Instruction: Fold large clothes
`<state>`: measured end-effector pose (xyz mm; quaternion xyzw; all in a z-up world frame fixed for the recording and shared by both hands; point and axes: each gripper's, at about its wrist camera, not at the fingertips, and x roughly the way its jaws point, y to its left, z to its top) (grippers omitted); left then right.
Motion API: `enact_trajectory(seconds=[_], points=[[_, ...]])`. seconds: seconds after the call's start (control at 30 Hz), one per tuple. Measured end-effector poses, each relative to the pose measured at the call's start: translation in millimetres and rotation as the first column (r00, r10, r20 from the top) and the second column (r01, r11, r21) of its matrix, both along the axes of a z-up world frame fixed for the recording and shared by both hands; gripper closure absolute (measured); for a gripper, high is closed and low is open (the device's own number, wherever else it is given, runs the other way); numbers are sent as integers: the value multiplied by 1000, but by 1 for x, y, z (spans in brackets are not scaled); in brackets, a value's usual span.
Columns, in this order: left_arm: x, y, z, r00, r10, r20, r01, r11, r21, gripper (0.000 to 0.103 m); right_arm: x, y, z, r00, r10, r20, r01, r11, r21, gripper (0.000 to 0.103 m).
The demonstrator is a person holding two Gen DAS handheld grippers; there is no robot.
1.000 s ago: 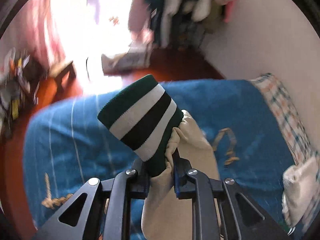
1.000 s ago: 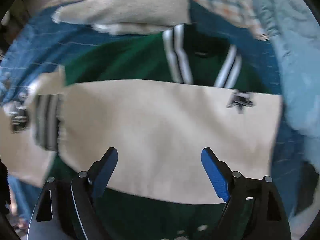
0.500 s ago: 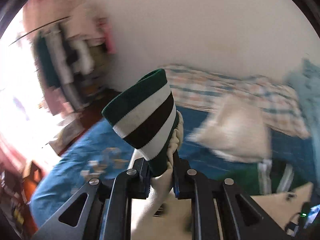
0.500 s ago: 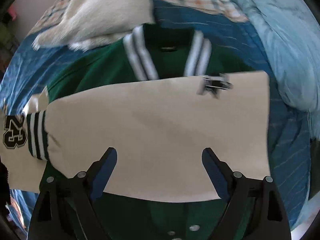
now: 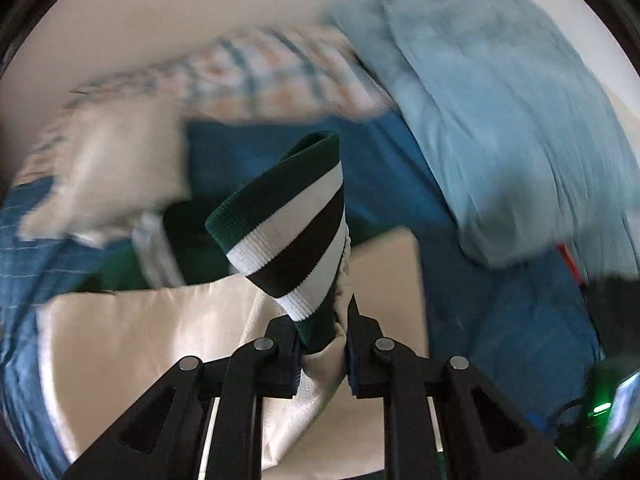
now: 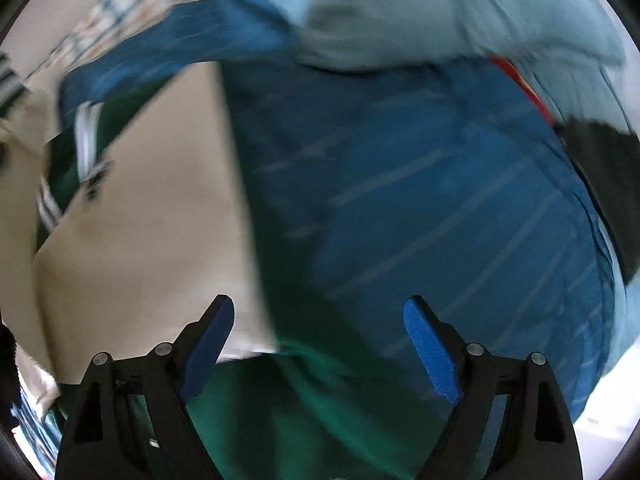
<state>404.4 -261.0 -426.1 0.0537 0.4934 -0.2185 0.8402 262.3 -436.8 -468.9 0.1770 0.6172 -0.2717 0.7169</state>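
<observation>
**Striped cuff in the left tongs, right tongs wide and empty over the bed**

We see the left gripper (image 5: 322, 344) with its black jaws close together around the striped knit cuff (image 5: 288, 236) of the green-and-cream varsity jacket (image 5: 152, 344). The jaws are opening at this moment, yet the cuff and the bunched cream sleeve end below it sit between them, pads against the fabric on both sides. The cuff stands up out of the tongs, banded dark green, white and black. Beneath and to the left of it the jacket's cream sleeve lies smooth across the green body, with the striped collar (image 5: 154, 252) showing beyond it.

The right gripper (image 6: 320, 344) has its blue-padded fingers (image 6: 430, 348) spread wide with nothing between them. It hangs over the right edge of the jacket: cream sleeve fabric under the left finger, green body fabric (image 6: 320, 412) in the lower middle of the view, and bare bed cover under the right finger.

The jacket lies on the blue bed cover with thin pale stripes (image 6: 420, 200). Toward the head of the bed we find a cream cushion (image 5: 108, 168) and a checked pillow (image 5: 260, 76), both blurred. Along the bed's right side a pale blue rumpled quilt (image 5: 500, 120) is heaped.
</observation>
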Motion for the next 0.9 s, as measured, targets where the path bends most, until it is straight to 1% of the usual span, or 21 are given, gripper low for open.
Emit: enact_trajectory(seconds=[0.07,0.1,0.17,0.2,0.23,0.3,0.37,0.43,0.5,0.53,0.57,0.6,0.63,0.67,0.7,0.73,0.77,0.8,0.83,0.87,0.9], points=[[-2,-17,-17,999,-22,-33,23,999,43,83,-13,-19,1,1000,-20,-2,20,1000,17,15],[-3,-18,-20,999,-24,-41,27,998,49,80,-17,-27,2,1000,-26,-1,26,999,30,15],[-6,-22,-19,999,-29,-44,31,999,37,55,-27,-43,3,999,-47,4,47,996,77,15],[-8,-22,-19,998,-30,-48,31,999,24,24,-31,-49,5,998,-58,17,55,992,114,15],[-13,-18,-16,998,-34,-58,34,999,1,8,-34,-53,6,997,-66,25,62,988,142,15],[-17,-8,-10,999,-17,-50,17,1000,-12,8,-38,-61,11,993,-97,63,79,967,241,15],[-19,14,3,999,18,-41,-18,1000,5,8,-36,-62,21,987,-116,109,73,939,335,15],[-19,45,6,996,91,-22,-90,995,44,8,-27,-58,29,979,-124,163,46,909,415,15],[-18,87,12,981,194,4,-194,978,82,8,-11,-48,34,972,-101,212,-12,881,473,15],[-18,118,13,961,274,26,-275,952,135,8,-1,-44,35,969,-82,231,-41,875,483,15],[-16,140,10,945,324,38,-325,930,171,8,15,-36,34,966,-52,251,-80,870,486,15],[-14,166,3,923,380,54,-382,897,222,8,28,-30,30,966,-28,257,-103,871,480,15],[-13,181,-5,909,413,64,-415,872,261,8,43,-25,24,968,-5,252,-116,878,464,15],[-11,203,-19,888,455,65,-451,835,316,8,56,-21,20,969,13,247,-128,881,455,15],[-7,221,-33,872,486,61,-474,804,358,8,73,-16,12,970,39,239,-146,883,446,15],[-3,240,-52,852,520,62,-497,767,407,8,88,-13,4,969,53,241,-157,886,436,15],[-2,253,-65,841,538,66,-509,742,437,8,99,-11,-2,969,66,238,-166,889,427,15],[1,263,-77,834,548,63,-514,732,448,5,112,-10,-12,971,87,223,-177,888,423,24],[6,271,-90,832,551,60,-516,730,448,5,124,-7,-24,973,102,209,-186,883,431,56],[10,274,-99,833,550,66,-512,720,467,5,132,-5,-35,977,113,181,-184,875,448,75],[14,275,-105,836,545,64,-505,719,478,5,135,-3,-40,980,113,167,-178,870,459,92]])
